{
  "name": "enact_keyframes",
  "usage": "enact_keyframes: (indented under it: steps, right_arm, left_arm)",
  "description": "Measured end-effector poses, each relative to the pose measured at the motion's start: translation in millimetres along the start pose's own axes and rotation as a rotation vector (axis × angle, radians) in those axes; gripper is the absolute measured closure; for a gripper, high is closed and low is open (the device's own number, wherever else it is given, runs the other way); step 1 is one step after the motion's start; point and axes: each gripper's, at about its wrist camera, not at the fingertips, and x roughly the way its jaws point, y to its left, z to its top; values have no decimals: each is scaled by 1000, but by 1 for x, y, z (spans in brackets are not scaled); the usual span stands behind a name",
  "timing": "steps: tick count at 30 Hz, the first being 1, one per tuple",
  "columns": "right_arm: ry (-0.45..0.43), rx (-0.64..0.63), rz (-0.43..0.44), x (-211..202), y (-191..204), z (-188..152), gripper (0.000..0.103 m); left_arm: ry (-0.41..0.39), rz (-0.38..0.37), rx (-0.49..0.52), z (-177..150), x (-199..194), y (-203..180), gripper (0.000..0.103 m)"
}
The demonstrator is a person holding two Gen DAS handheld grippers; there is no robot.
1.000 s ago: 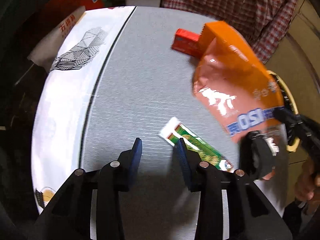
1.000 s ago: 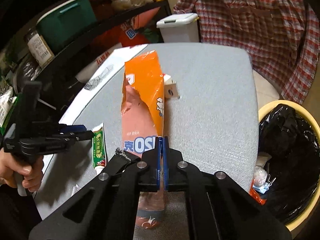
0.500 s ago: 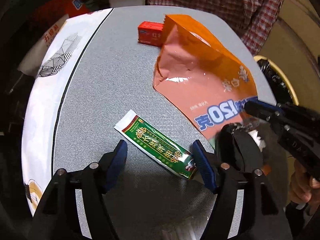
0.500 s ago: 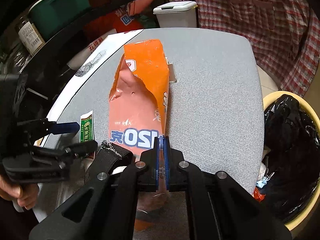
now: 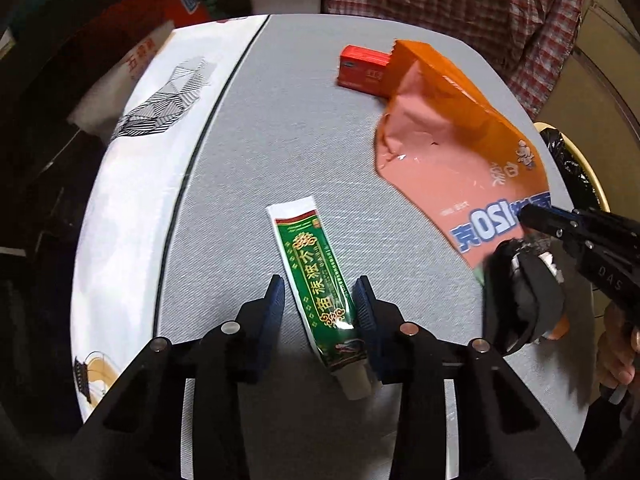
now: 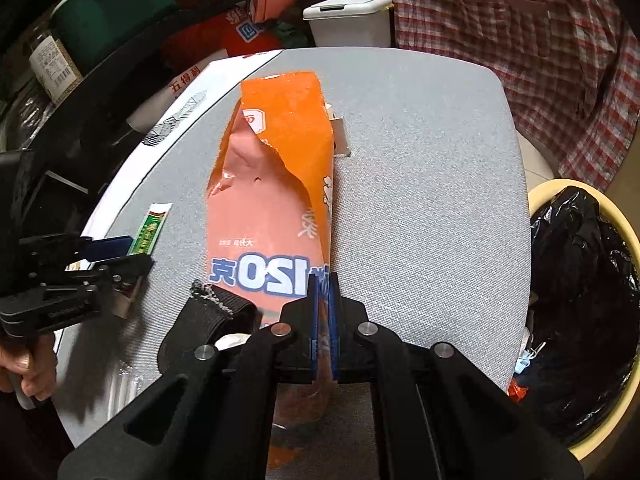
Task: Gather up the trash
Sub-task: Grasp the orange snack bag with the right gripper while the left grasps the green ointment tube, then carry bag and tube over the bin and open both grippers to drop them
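A green ointment tube (image 5: 316, 276) lies on the grey table (image 5: 280, 140), lengthwise between the fingers of my left gripper (image 5: 320, 300). The jaws are closing: the right pad touches the tube, and a gap remains at the left pad. From the right wrist view, the tube (image 6: 150, 230) pokes out past the left gripper (image 6: 120, 254). My right gripper (image 6: 323, 300) is shut on the lower edge of an orange snack bag (image 6: 272, 184), which stretches away over the table. The bag (image 5: 452, 152) and the right gripper (image 5: 532, 214) show at the right in the left wrist view.
A small red box (image 5: 362, 72) lies behind the bag. A yellow bin with a black liner (image 6: 576, 280) stands off the table's right edge. A white lidded bin (image 6: 348, 20) and checked cloth (image 6: 520, 40) are beyond the far edge. White patterned sheet (image 5: 152, 140) covers the left side.
The left gripper spread wide over the green tube, then narrowed around it, so the tube now lies between its fingers. The right gripper keeps its hold on the orange bag, which has sunk flatter.
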Motion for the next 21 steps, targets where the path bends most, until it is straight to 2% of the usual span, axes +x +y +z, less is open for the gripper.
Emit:
enact_keyframes:
  steps: [4, 7, 10, 15, 21]
  right_arm:
    - [1, -1, -12, 3, 1, 1, 96]
    - [0, -2, -13, 3, 2, 1, 96]
    - [-15, -5, -13, 0, 2, 1, 101]
    - [-80, -22, -8, -19, 6, 5, 103]
    - [-164, -31, -14, -52, 13, 10, 103]
  left_arm:
    - [-14, 13, 33, -7, -3, -1, 66]
    - [-23, 15, 46, -8, -3, -2, 71]
    - [-28, 13, 55, -7, -2, -1, 73]
    - [-31, 23, 53, -6, -4, 2, 75]
    - [-70, 26, 48, -2, -16, 2, 75]
